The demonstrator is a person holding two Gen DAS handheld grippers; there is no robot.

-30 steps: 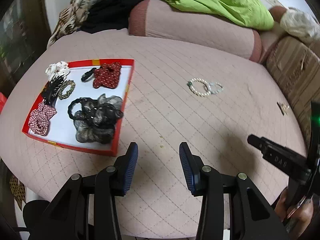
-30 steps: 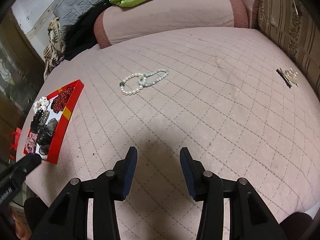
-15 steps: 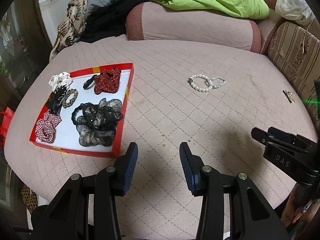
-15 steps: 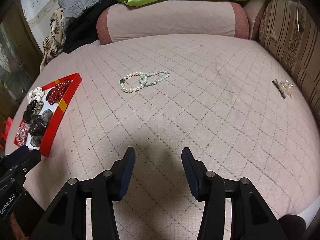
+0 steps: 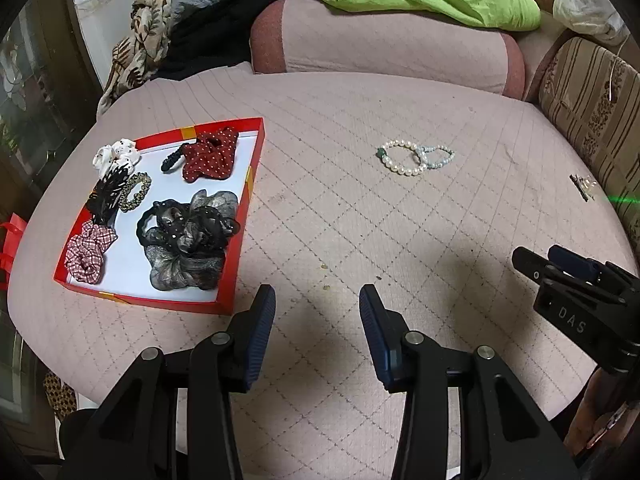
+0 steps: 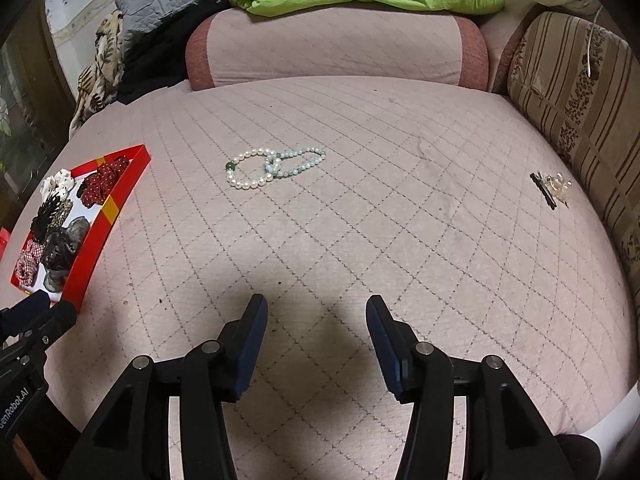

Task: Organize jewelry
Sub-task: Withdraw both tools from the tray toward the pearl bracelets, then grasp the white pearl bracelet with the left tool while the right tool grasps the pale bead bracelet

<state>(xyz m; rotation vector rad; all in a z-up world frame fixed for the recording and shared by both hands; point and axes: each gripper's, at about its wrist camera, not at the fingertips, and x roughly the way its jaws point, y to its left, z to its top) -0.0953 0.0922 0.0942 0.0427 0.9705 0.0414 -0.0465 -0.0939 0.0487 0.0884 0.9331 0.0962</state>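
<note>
We hold both tongs with jaws spread and nothing between them above the pink quilted bed (image 6: 360,216): the left tongs (image 5: 317,300) sit low at 6 o'clock in the left wrist view, and the right tongs (image 6: 316,312) likewise in the right wrist view. In the right view, the white pearl bracelet (image 6: 248,172) lies flat at about 11 o'clock, overlapping the pale blue bead bracelet (image 6: 300,162) just to its right. The hair clip (image 6: 550,188) rests far out at 2 o'clock near the striped cushion (image 6: 580,92), while in the left view the red tray (image 5: 240,224) of scrunchies (image 5: 188,236) sits at 10 o'clock, well apart from the bracelets.
</note>
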